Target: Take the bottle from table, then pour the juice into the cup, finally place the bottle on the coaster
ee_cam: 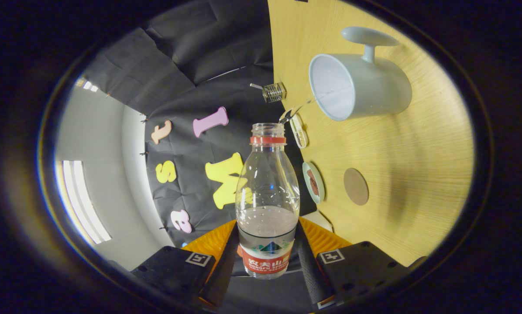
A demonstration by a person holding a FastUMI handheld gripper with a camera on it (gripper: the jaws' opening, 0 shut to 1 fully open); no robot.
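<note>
Gripper view: hand-held gripper pinching the bottle — open neck points just short of the cup, mid-table.

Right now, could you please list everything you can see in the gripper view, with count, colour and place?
water bottle: one, clear plastic with a red neck ring and red label, cap off, partly filled with clear liquid, held between the fingers.
mug: one, pale grey with a handle, on the table beyond the bottle's mouth.
coaster: one, brown and round, on the table beside the bottle.
small dish: one, pale rim with brown contents, between the bottle and the coaster.
oval dish: one, pale, near the bottle's mouth; contents unclear.
small metal object: one, at the table's edge; too small to identify.
table: one, light wood.
tongs: one pair, black fingers with orange, both pressing on the bottle.
</note>
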